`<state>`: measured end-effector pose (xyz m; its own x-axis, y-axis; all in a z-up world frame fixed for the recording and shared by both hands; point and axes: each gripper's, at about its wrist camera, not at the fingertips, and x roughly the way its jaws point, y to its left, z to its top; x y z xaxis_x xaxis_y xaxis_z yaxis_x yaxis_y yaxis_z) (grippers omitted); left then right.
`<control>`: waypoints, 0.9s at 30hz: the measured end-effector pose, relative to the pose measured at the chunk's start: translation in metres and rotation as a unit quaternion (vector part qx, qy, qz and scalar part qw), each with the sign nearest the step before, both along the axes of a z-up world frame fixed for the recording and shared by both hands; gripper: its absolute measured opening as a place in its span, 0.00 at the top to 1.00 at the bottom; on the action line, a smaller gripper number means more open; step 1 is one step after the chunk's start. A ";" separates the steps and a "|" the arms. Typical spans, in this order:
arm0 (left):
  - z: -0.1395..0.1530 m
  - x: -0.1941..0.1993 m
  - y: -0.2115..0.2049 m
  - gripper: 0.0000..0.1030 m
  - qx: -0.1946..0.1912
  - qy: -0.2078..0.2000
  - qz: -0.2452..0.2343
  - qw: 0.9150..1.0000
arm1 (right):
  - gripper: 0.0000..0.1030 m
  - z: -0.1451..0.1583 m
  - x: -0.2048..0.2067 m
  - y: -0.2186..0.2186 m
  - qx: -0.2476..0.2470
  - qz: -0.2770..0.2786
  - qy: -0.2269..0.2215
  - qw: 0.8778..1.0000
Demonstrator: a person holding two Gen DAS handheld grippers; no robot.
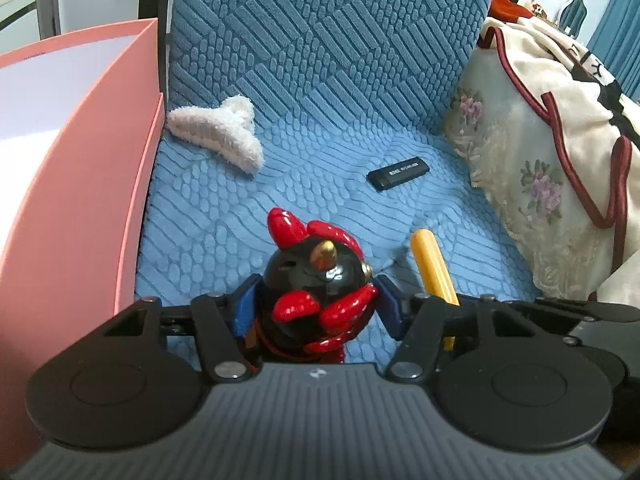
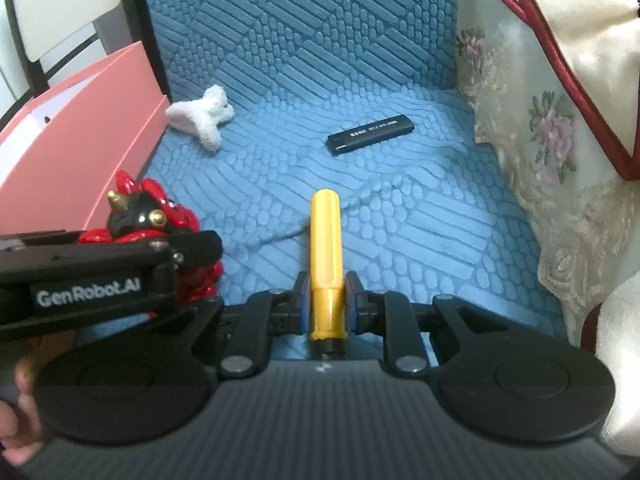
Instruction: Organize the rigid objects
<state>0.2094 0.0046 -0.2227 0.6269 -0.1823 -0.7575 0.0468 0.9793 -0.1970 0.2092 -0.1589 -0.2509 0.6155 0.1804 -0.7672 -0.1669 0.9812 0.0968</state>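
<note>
Gripping a yellow screwdriver handle (image 2: 326,264), our right gripper (image 2: 326,300) had its blue pads clamped on both sides of the lower handle, whose free end pointed toward twelve o'clock in the right wrist view. Our left gripper (image 1: 316,308) straddled a glossy black and red figurine (image 1: 316,280) with a gold horn; its blue fingers (image 1: 246,308) sat close at either flank, though we could not tell whether they pressed on it. In the right wrist view that gripper crossed in at nine o'clock, its black body printed "GenRobot.AI", with a hand (image 2: 20,420) at eight o'clock.

A black lighter (image 2: 370,134) lay at one o'clock from the yellow handle, with a white line of print along its side that was too small for us to read.

Everything rested on a blue textured seat cover (image 2: 420,208) whose darker back rose at twelve o'clock. A fluffy white hair claw (image 2: 202,118) lay at eleven o'clock, just beside the open pink box (image 2: 100,120) standing at ten o'clock. At three o'clock sat a floral lace cushion (image 2: 540,128) under a cream cloth edged in dark red (image 2: 560,20).
</note>
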 end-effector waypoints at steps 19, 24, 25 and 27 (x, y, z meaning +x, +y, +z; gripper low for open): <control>0.065 -0.026 0.006 0.36 -0.008 -0.032 -0.006 0.999 | 0.79 0.063 -0.031 -0.022 0.044 -0.017 -0.042 0.998; 0.080 -0.036 0.012 0.36 -0.013 -0.038 -0.006 0.999 | 0.79 0.081 -0.040 -0.021 0.045 -0.014 -0.058 0.997; 0.083 -0.038 0.014 0.36 -0.015 -0.038 -0.005 0.999 | 0.79 0.084 -0.041 -0.020 0.045 -0.014 -0.063 0.997; 0.088 -0.042 0.020 0.36 -0.019 -0.039 -0.003 0.999 | 0.79 0.093 -0.045 -0.018 0.048 -0.012 -0.070 0.996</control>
